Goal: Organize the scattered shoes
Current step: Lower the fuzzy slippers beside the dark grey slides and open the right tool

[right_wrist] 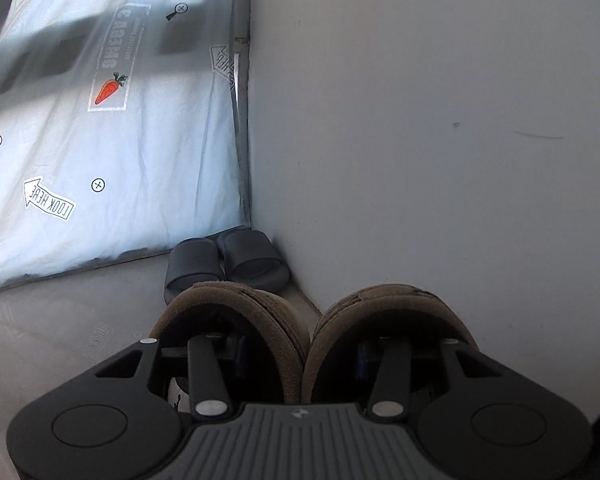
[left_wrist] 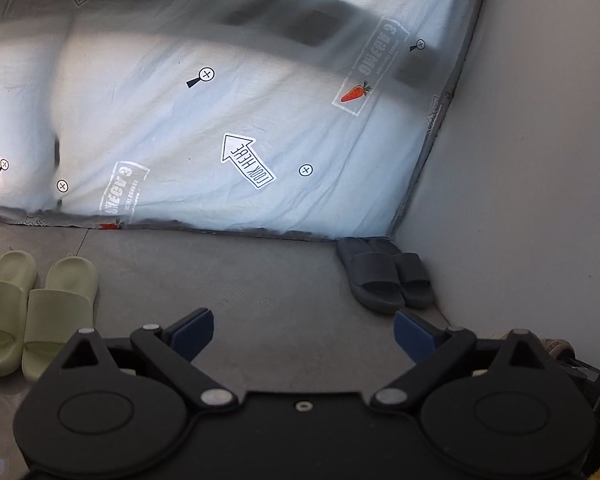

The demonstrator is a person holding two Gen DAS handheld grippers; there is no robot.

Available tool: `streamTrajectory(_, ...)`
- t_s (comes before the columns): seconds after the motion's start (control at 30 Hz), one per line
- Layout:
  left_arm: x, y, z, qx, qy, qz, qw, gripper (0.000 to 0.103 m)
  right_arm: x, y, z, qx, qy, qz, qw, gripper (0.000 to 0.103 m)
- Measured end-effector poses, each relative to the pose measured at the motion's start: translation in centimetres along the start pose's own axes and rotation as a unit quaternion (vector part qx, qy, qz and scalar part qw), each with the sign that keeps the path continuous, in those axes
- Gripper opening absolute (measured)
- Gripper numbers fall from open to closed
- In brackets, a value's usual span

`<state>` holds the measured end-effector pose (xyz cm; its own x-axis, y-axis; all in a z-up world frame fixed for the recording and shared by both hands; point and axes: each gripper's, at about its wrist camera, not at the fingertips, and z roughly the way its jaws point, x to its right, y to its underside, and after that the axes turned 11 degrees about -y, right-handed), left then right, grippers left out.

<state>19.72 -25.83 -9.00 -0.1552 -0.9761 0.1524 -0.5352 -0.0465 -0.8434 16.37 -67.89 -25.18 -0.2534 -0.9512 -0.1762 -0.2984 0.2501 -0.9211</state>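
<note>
In the left wrist view my left gripper [left_wrist: 304,334] is open and empty above the grey floor. A pair of pale green slides [left_wrist: 32,312] lies side by side at the left. A pair of dark grey slides [left_wrist: 384,276] sits in the corner by the wall. In the right wrist view my right gripper [right_wrist: 300,352] has one finger inside each of two brown slippers [right_wrist: 252,320] and pinches their touching inner walls together. The dark grey slides [right_wrist: 224,264] lie just beyond them. The fingertips are hidden inside the slippers.
A light blue sheet [left_wrist: 220,120] with carrot and arrow prints hangs down to the floor behind the shoes. A plain white wall [right_wrist: 420,140] stands at the right and meets the sheet in the corner.
</note>
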Motion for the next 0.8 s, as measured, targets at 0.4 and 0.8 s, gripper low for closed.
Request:
streamTrajectory(0.4,0.3,-2.5,6.2,-0.03,-0.058,-0.019,0.9977,0.098,-0.7,-3.2,17.4,-0.15,-0.086,0.007,0.985,0.048)
streamTrajectory(0.8,0.4,-2.7,10.1,-0.061,-0.068,-0.026,0.9955,0.098,1.0,-5.6,27.7,-0.28,-0.075,0.055,0.956,0.054)
